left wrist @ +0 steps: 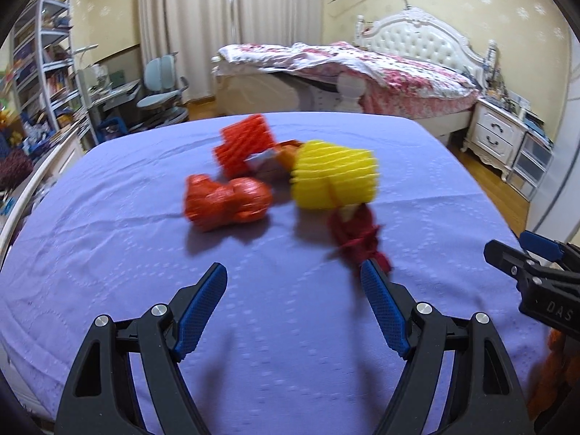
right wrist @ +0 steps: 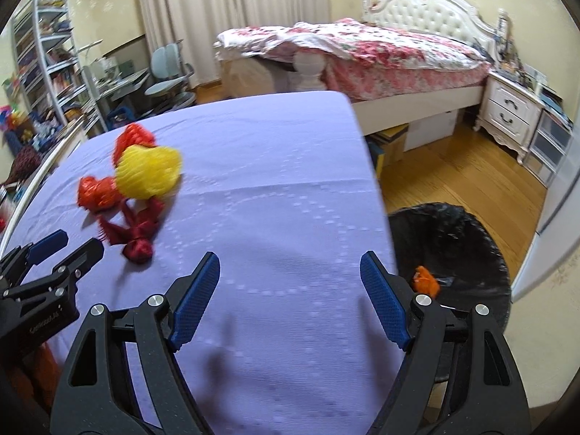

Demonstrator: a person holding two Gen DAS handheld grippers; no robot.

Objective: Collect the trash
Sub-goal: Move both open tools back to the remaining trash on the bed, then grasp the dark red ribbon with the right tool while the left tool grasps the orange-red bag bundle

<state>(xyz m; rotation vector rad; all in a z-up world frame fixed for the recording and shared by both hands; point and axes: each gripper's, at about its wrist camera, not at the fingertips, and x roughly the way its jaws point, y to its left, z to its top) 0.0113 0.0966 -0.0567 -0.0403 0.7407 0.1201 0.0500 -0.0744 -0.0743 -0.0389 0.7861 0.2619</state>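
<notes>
Motion blur smears the trash pile mid-table on the lilac embossed cloth (left wrist: 108,253): yellow ribbed foam net (left wrist: 335,175), orange crinkled mesh bag (left wrist: 226,201), dark red knotted net (right wrist: 136,233). Left hand-held gripper (left wrist: 293,282) and right hand-held gripper (right wrist: 290,272) both wide, empty. Black-lined bin (right wrist: 456,239) partly hidden by the table edge.

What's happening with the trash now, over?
Left gripper open, empty; right gripper open, empty. Yellow foam net, red mesh scraps on purple bedspread. Black-lined bin beside bed; nothing blocking.
</notes>
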